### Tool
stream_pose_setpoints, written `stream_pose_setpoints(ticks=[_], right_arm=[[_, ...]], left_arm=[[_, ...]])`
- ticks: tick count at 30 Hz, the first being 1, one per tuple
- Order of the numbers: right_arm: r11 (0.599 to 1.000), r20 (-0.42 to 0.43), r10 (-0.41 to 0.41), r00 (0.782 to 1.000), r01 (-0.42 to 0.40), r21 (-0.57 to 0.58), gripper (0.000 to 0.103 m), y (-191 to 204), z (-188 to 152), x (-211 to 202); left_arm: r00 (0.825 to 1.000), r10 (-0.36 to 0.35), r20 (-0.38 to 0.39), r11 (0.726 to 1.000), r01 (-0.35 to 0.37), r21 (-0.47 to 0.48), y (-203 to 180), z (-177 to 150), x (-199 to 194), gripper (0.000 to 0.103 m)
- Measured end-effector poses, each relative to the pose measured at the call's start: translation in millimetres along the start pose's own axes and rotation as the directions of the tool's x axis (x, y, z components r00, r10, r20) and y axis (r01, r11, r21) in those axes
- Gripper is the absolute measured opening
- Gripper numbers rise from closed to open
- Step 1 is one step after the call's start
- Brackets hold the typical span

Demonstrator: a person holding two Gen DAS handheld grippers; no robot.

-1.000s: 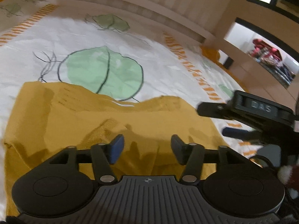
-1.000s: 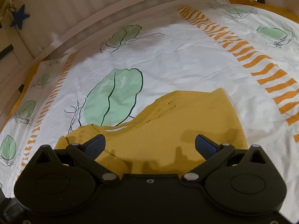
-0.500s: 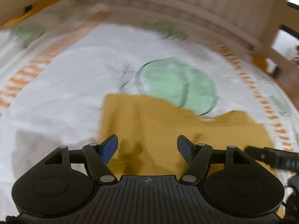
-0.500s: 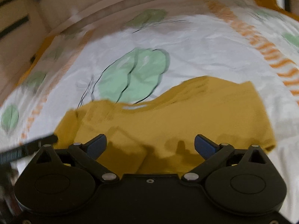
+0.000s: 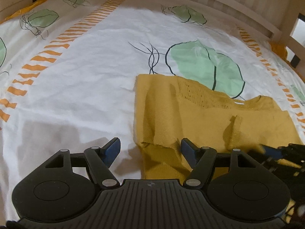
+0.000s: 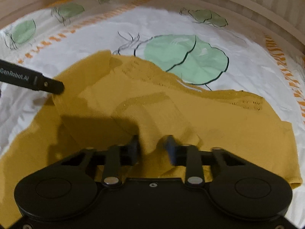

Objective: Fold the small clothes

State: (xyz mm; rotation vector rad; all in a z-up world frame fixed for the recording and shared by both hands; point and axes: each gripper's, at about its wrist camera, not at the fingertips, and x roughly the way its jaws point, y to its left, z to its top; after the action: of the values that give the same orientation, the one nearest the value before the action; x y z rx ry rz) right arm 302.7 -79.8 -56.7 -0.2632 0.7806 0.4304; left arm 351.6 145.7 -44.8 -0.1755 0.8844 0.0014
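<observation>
On the white bedsheet printed with green leaves and orange dashes (image 5: 80, 87) lies the mustard-yellow knitted garment (image 6: 171, 114), partly folded, its pierced-pattern top edge just overlapping one green leaf. Its left edge runs straight down toward my left gripper (image 5: 149, 148), whose blue-padded fingers (image 5: 112, 148) stand wide apart, straddling that lower corner without pressing it; one pad is over bare sheet. My right gripper (image 6: 152, 148) is closing with a raised fold of the fabric between its jaws; blur keeps me from seeing whether the pads have bitten yet. Open sheet stretches wide to the left of the garment, with a pale slatted wooden rail (image 5: 228, 2) bounding the far side. Lettering on the left gripper's black arm in the right view seems to read "GenRobot.AI".
</observation>
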Motion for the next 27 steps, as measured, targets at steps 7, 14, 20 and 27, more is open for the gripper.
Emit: stream_pose_setpoints(ticks=[7, 14, 20, 27], right_arm=[[0.980, 0.099, -0.050, 0.994, 0.030, 0.196, 0.020, -65, 12, -33], [0.873, 0.022, -0.007, 1.000, -0.005, 0.487, 0.032, -140, -10, -32], [0.904, 0.119, 0.042, 0.992, -0.089, 0.417, 0.096, -108, 3, -27], [0.933, 0.072, 0.071, 0.995, -0.092, 0.349, 0.088, -67, 1, 8]], left_arm=[[1.000, 0.000, 0.001, 1.000, 0.000, -0.007, -2, 0, 2, 0.068], [1.000, -0.001, -0.016, 1.000, 0.001, 0.009, -10, -2, 9, 0.068], [1.000, -0.022, -0.009, 1.000, 0.022, 0.021, -19, -2, 7, 0.068], [0.999, -0.029, -0.018, 0.999, 0.029, 0.030, -19, -4, 6, 0.068]])
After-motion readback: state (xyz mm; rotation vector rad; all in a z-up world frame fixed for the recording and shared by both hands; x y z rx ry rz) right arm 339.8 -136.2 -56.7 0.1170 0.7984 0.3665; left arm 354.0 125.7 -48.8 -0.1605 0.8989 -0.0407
